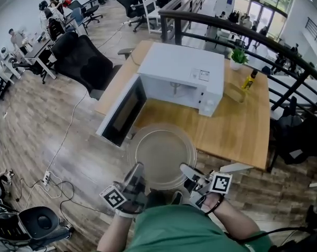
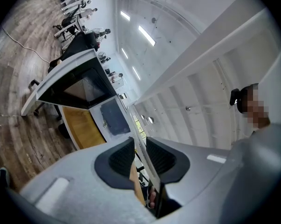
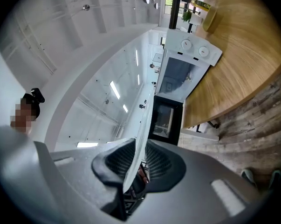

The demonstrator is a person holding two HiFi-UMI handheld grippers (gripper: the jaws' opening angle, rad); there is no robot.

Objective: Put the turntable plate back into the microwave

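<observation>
A round clear glass turntable plate [image 1: 162, 154] hangs level in front of the wooden table, held by both grippers at its near rim. My left gripper [image 1: 137, 170] is shut on the rim's left side, my right gripper [image 1: 186, 169] on its right side. The white microwave [image 1: 182, 72] stands on the table [image 1: 237, 133] with its door [image 1: 121, 113] swung open to the left, its cavity facing the plate. In the left gripper view the jaws [image 2: 139, 147] clamp the plate's thin edge [image 2: 136, 129]. In the right gripper view the jaws [image 3: 140, 147] pinch the plate's edge [image 3: 143, 120] too.
On the table right of the microwave stand a small potted plant [image 1: 237, 58], a yellow bottle [image 1: 249, 79] and a pale container [image 1: 235, 92]. A black office chair [image 1: 84, 62] sits left of the table. A dark railing [image 1: 253, 30] runs behind it. A cable [image 1: 69, 130] lies on the floor.
</observation>
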